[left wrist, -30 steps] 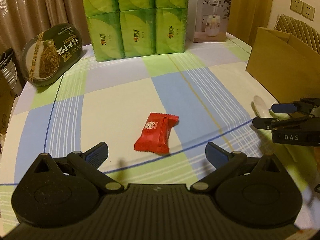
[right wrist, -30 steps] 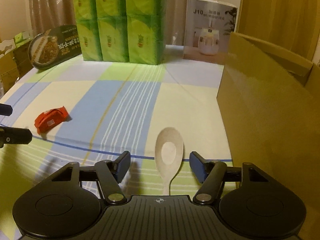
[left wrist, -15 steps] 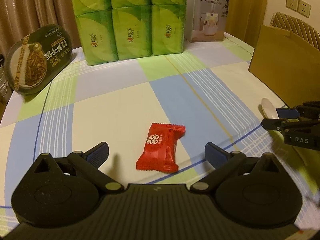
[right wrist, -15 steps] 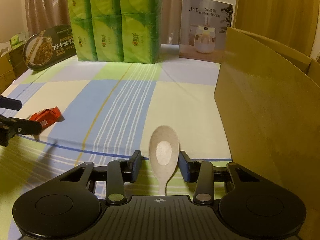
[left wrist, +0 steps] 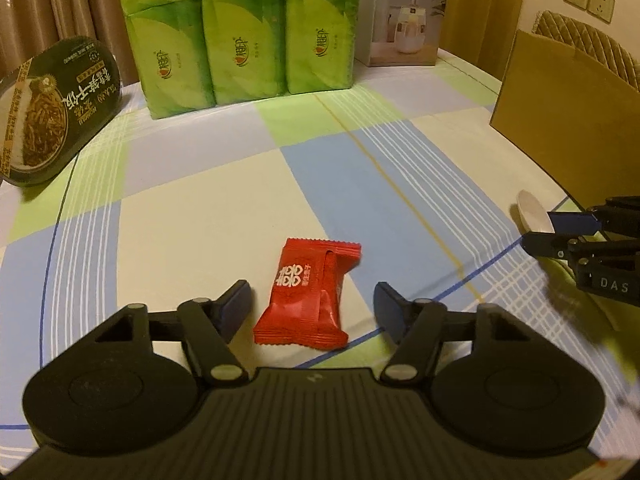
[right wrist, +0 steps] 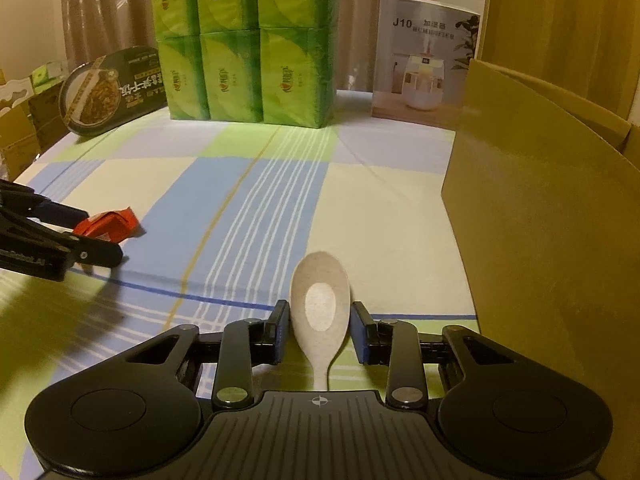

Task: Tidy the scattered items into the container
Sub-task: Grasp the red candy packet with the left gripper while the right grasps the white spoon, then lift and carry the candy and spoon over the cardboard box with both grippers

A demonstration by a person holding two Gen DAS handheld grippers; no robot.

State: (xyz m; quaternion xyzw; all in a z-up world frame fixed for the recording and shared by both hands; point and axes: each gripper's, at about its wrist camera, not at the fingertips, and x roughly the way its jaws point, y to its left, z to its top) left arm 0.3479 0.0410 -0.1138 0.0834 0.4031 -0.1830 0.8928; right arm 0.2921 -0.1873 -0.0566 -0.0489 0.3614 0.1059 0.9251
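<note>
A red candy packet [left wrist: 308, 296] lies on the checked tablecloth between the fingers of my left gripper [left wrist: 312, 308], which stands open with a gap on each side of it. The right wrist view shows the same packet [right wrist: 108, 224] at the left gripper [right wrist: 90, 236]. A pale spoon [right wrist: 320, 296] lies bowl forward, and my right gripper [right wrist: 320, 332] has its pads against the bowl's sides. From the left wrist view the spoon [left wrist: 530, 208] pokes out past the right gripper [left wrist: 542, 229]. The cardboard box [right wrist: 540, 220] stands just right of the spoon.
Stacked green tissue packs [left wrist: 240, 40] and a white humidifier carton [left wrist: 404, 20] line the far side of the table. A dark oval noodle bowl [left wrist: 52, 108] leans at the far left. The box wall [left wrist: 560, 120] is close to the right gripper.
My left gripper moved forward until its fingers straddle the candy packet. The right gripper's fingers closed in from wide apart onto the spoon's bowl.
</note>
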